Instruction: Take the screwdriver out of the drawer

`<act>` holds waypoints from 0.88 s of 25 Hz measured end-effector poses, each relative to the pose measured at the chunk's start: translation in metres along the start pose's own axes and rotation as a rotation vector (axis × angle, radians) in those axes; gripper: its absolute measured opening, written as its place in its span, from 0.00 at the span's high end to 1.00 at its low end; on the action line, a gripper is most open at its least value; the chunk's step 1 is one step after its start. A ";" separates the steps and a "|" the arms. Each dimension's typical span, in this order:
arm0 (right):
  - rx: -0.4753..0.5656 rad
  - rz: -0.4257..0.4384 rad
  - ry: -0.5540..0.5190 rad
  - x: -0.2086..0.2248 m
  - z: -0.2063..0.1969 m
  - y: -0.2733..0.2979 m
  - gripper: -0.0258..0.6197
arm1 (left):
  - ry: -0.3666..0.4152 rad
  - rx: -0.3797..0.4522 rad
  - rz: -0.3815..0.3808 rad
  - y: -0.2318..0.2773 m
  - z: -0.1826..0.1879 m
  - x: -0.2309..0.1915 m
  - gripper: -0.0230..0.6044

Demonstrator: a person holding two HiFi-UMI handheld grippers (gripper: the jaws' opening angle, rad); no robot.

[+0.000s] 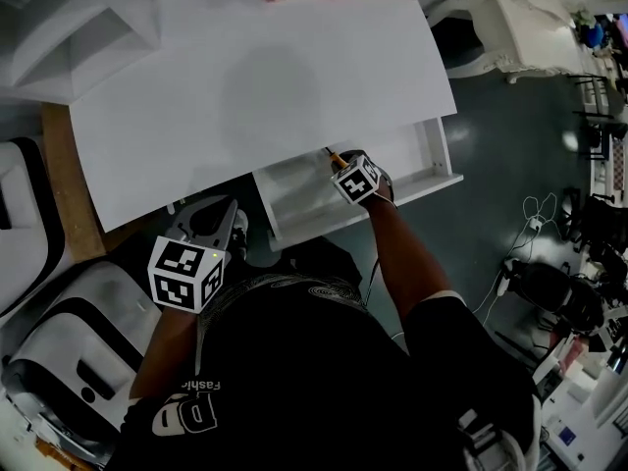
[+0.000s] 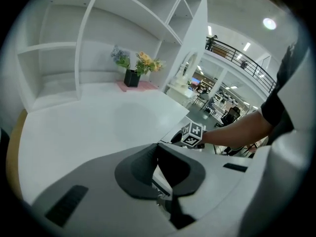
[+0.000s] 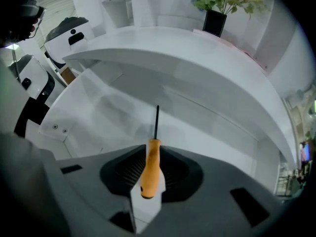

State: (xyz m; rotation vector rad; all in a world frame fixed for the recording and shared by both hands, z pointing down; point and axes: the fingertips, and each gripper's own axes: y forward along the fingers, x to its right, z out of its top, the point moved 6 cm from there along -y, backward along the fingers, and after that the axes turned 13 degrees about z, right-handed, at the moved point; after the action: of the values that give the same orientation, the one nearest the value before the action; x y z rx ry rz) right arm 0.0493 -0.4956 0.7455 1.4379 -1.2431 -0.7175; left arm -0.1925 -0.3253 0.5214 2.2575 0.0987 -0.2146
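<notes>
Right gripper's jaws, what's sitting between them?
The screwdriver handle, in the drawer, while the right gripper opens its jaws; shown in the right gripper view.

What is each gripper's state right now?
Left gripper: jaws closed, empty.
Right gripper: jaws opening, not gripping; orange-handled metal screwdriver lies between them.

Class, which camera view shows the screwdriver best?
The right gripper view: the screwdriver shows whole, orange handle and dark shaft. The head view catches only an orange sliver over the drawer; the left gripper view, nothing.
</notes>
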 end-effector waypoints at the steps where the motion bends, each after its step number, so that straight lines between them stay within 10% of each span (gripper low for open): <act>1: -0.008 0.007 -0.001 0.002 0.000 0.002 0.82 | -0.006 -0.005 0.006 0.000 -0.001 -0.002 0.94; 22: -0.061 0.074 0.037 0.008 -0.001 0.025 0.78 | -0.066 -0.007 0.022 -0.013 -0.014 -0.003 0.94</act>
State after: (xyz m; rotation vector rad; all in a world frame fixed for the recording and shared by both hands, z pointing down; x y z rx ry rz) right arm 0.0441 -0.5001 0.7711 1.3432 -1.2290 -0.6703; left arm -0.1961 -0.3056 0.5210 2.2415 0.0393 -0.2757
